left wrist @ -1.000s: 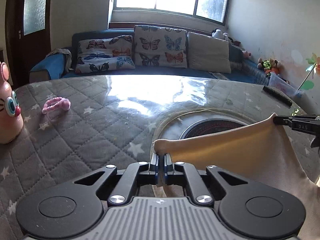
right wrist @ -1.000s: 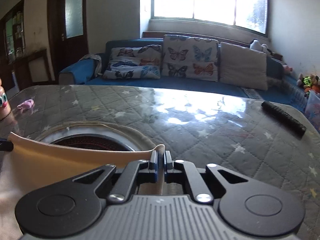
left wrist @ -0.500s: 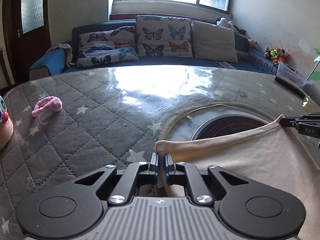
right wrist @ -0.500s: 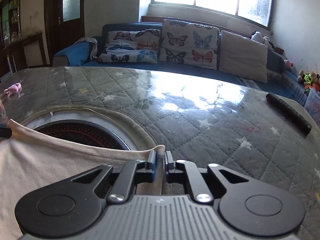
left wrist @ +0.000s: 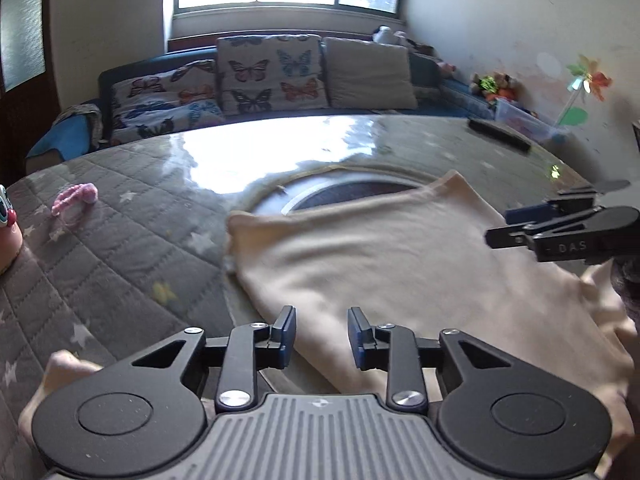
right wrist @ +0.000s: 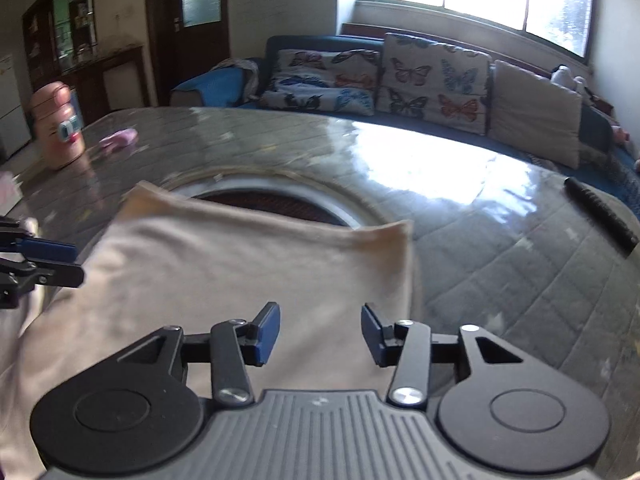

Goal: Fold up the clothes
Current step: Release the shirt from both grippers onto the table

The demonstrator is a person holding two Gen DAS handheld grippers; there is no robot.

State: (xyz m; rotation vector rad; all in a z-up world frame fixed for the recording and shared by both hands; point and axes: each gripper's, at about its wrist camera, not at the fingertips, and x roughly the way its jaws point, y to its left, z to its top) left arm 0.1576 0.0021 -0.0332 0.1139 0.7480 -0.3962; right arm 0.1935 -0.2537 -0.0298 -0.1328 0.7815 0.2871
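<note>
A cream garment (left wrist: pixel 384 248) lies flat on the grey quilted table (left wrist: pixel 120 240), its far edge over a round dark opening (left wrist: pixel 352 194). My left gripper (left wrist: pixel 322 336) hovers above the garment's near left part, its jaws opening, the cloth below them and not pinched. The right gripper (left wrist: pixel 500 226) shows at the right edge of that view. In the right wrist view my right gripper (right wrist: pixel 320 336) stands above the garment (right wrist: pixel 240 272) near its right corner, jaws opening with nothing pinched. The left gripper's fingers (right wrist: pixel 48 250) show at the left edge.
A pink toy figure (right wrist: pixel 60 128) and a pink hair tie (left wrist: pixel 76 198) lie on the table's left side. A black remote (right wrist: pixel 600 208) lies at the right. A sofa with butterfly cushions (left wrist: pixel 272 76) stands behind the table under a window.
Both grippers let go of the garment's far corners and pulled back toward me. The garment's lifted edge dropped and now lies flat on the table.
</note>
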